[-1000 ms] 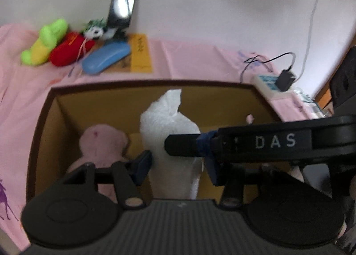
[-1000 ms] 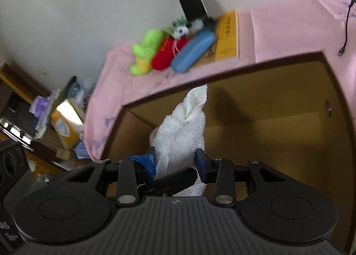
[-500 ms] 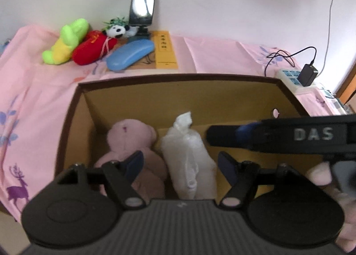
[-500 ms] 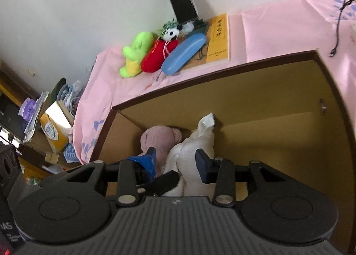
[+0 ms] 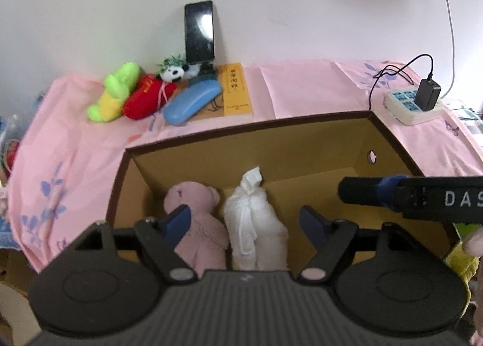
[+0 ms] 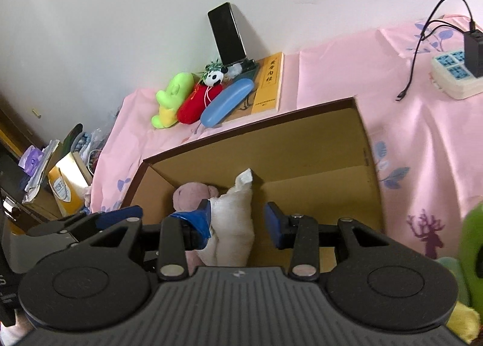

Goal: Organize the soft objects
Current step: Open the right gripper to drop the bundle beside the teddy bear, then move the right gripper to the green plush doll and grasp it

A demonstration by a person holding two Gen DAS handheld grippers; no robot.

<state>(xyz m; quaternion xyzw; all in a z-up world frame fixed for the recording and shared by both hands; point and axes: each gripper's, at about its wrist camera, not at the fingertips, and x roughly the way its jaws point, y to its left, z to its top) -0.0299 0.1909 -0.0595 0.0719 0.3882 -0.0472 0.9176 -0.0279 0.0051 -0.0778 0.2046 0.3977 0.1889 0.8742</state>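
Note:
A brown cardboard box [image 5: 247,131] [image 6: 250,131] stands open on the pink cloth. Inside it a pink plush bear [image 5: 199,213] [image 6: 190,193] leans at the left, and a white towel bundle [image 5: 255,225] [image 6: 234,222] stands upright beside it. My left gripper [image 5: 244,220] is open and empty above the box. My right gripper [image 6: 240,219] is open and empty above the towel; its finger [image 5: 377,193] crosses the left wrist view. A green plush [image 5: 116,91] [image 6: 172,98], a red plush [image 5: 148,98] [image 6: 197,101] and a small panda [image 5: 173,71] [image 6: 215,75] lie by the wall.
A blue case [image 5: 191,101], a yellow book [image 5: 237,89] and a phone on a stand [image 5: 199,33] sit beside the plush toys. A power strip with a charger [image 5: 415,104] lies at the right. More plush [image 6: 474,255] shows at the lower right; clutter [image 6: 54,171] at the left.
Both grippers let go of the white towel bundle, which now stands in the box beside the pink bear. Both grippers opened and pulled up and back.

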